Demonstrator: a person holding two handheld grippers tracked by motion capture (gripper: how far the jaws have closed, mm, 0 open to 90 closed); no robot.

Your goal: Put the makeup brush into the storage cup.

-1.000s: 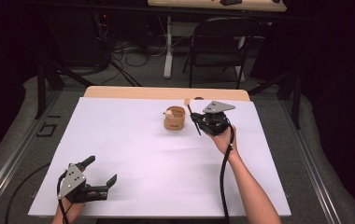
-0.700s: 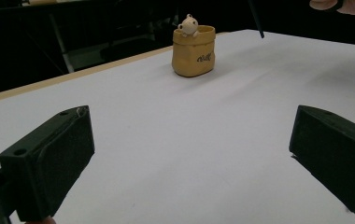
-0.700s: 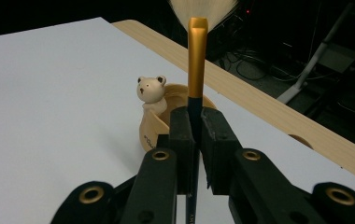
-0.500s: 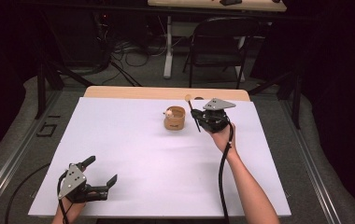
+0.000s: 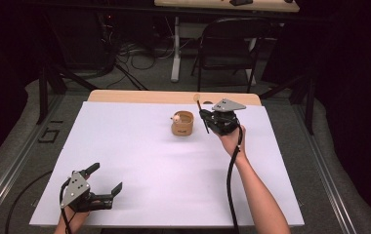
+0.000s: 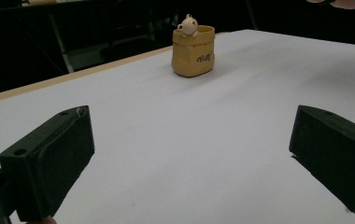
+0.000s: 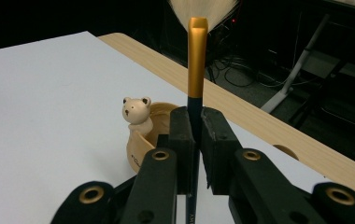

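Beside the bear pot (image 5: 182,124), our right gripper (image 7: 195,122) clamps a brush (image 7: 196,65), left gripper (image 5: 106,181) open; tilting could topple the pot.

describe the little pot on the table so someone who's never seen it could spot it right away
Start from the white table and look toward its far edge, a bit right of centre. The pot stands there, just left of the right gripper, which is shut on a brush. It is a small tan pot shaped like a sack, with a little bear peeking over its rim.
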